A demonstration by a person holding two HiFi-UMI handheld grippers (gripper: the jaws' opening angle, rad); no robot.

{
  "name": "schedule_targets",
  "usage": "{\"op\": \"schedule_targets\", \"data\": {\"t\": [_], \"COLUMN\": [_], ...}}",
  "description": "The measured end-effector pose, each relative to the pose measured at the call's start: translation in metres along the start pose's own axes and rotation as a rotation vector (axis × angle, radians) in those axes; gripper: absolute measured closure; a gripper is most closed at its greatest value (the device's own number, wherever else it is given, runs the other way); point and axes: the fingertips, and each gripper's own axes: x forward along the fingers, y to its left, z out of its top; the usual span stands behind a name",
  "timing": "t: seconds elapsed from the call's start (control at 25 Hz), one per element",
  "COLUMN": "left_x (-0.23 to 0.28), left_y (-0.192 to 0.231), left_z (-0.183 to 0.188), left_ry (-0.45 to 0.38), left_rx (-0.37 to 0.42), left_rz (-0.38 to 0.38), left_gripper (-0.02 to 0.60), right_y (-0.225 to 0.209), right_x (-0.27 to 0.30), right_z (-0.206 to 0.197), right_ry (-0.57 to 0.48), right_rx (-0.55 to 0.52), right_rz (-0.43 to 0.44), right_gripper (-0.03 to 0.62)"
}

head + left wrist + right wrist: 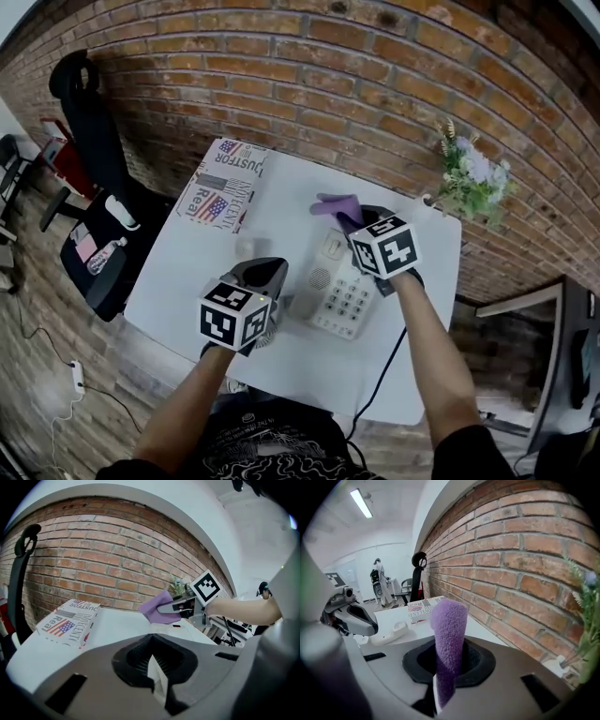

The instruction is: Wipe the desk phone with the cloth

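Note:
The white desk phone sits mid-table with its keypad facing up. My right gripper hovers over the phone's far end, shut on a purple cloth that sticks up from its jaws. My left gripper is just left of the phone, shut on a white piece that looks like the handset. From the right gripper view the handset lies beside the left gripper, off the phone. The left gripper view shows the cloth in the right gripper.
A box printed with flags and newsprint lies at the table's far left, against the brick wall. A vase of flowers stands at the far right corner. A black cable runs off the near edge. A black chair stands left of the white table.

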Motion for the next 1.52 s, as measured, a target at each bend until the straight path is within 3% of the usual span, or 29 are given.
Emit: {"op": "schedule_targets", "data": {"t": [0.32, 0.6, 1.52], "left_x": [-0.007, -0.003, 0.046], "left_y": [0.012, 0.014, -0.048], "left_z": [-0.009, -0.005, 0.011], "left_ry": [0.009, 0.001, 0.0], "left_rx": [-0.018, -0.012, 0.039], "left_rz": [0.084, 0.101, -0.052], "left_gripper": [0.577, 0.577, 0.577], "right_y": [0.017, 0.012, -0.033], "right_x": [0.037, 0.031, -0.038], "right_z": [-0.017, -0.021, -0.074], "right_ry": [0.068, 0.088, 0.084], "right_rx": [-0.015, 0.022, 0.178], "right_rz": [0.128, 0.192, 0.111], "right_gripper": [0.548, 0.548, 0.548]}}
